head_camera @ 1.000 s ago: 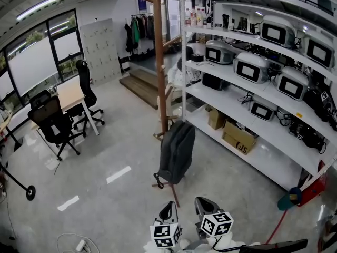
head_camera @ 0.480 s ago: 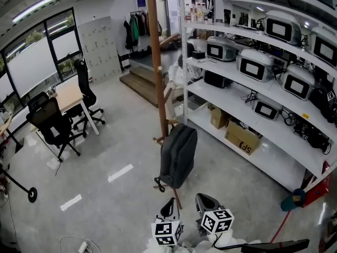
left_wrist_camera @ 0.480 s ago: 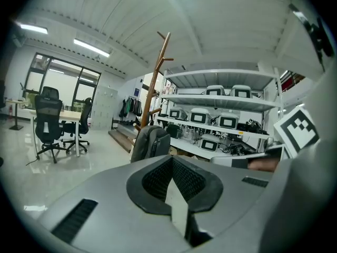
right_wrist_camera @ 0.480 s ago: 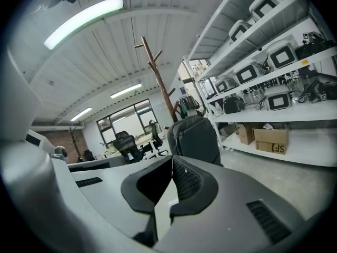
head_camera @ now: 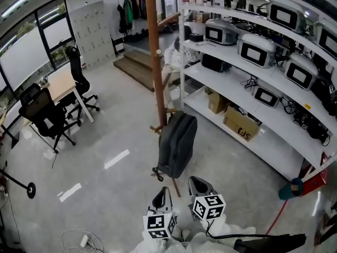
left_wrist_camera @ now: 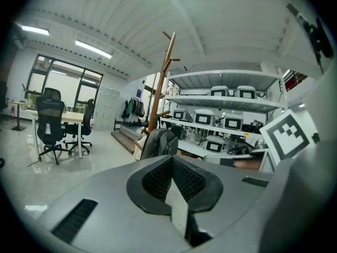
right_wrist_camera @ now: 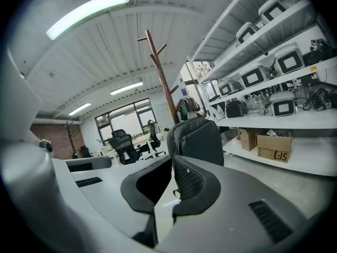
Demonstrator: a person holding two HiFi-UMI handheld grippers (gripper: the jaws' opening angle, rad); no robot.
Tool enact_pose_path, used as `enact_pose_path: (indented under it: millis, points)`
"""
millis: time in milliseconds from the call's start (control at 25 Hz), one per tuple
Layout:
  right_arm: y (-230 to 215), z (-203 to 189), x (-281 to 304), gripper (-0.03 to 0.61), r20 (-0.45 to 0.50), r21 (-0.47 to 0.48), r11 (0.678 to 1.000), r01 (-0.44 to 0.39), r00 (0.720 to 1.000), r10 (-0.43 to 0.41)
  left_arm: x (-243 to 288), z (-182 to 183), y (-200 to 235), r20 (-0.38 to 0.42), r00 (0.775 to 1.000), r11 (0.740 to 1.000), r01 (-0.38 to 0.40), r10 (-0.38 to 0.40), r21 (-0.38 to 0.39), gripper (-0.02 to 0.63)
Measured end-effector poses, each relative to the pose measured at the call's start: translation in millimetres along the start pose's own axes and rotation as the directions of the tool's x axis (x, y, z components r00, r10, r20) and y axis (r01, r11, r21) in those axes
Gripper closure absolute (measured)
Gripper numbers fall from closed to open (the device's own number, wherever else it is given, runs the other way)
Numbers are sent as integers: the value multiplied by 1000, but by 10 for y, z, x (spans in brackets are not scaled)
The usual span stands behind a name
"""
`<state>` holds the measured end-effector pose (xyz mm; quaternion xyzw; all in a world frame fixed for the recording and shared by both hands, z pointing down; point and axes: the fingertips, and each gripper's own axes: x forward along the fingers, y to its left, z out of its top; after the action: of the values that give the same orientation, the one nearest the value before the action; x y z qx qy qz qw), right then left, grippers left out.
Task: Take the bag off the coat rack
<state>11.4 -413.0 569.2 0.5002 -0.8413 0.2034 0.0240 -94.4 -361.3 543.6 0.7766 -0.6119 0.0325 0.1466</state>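
A dark grey backpack (head_camera: 178, 145) hangs low on the tall brown wooden coat rack (head_camera: 154, 62), close to its base. In the head view my left gripper (head_camera: 164, 193) and right gripper (head_camera: 196, 183) are side by side at the bottom, just short of the bag and apart from it. Both point at the bag. In the left gripper view the bag (left_wrist_camera: 158, 142) shows beyond the left gripper (left_wrist_camera: 171, 158), whose jaws meet with nothing between them. In the right gripper view the bag (right_wrist_camera: 198, 139) fills the space just past the right gripper (right_wrist_camera: 172, 160), also shut and empty.
White shelving (head_camera: 247, 91) with several white machines and cardboard boxes (head_camera: 240, 127) runs along the right. A desk (head_camera: 57, 86) with black office chairs (head_camera: 43, 117) stands at the left. Wooden steps (head_camera: 134, 67) lie behind the rack. A red-handled tool (head_camera: 292, 191) leans at the right.
Both grippers and the head camera have moved forward towards the coat rack, so the bag sits nearer. The bag still hangs on the rack, and both jaws stay shut.
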Motion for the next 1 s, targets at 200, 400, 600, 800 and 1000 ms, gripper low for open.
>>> enact_pose_path:
  millis: [200,400,600,800,1000]
  points:
    - [-48,27,260,565,-2,-13,1000,24,1000,-24,-152,-194,227,-49,998,998,-50,48,-31,612]
    - [-72,58,484,551,0,-16,999,34,999,-34,-306,-309,471,-76,991,992,-116,111,-55,612]
    - [-41,49,713,486,-12,-30,999,28,1000,-29,-412,-384,678,-90,982,982,-171,164,-78,612]
    - [-44,9,956,403,-38,-55,998,39,998,-41,-512,-419,843,-102,972,971,-220,210,-91,612]
    - [-77,-34,1219,334,-51,-64,996,60,997,-63,-609,-491,992,-130,959,958,-265,251,-106,612]
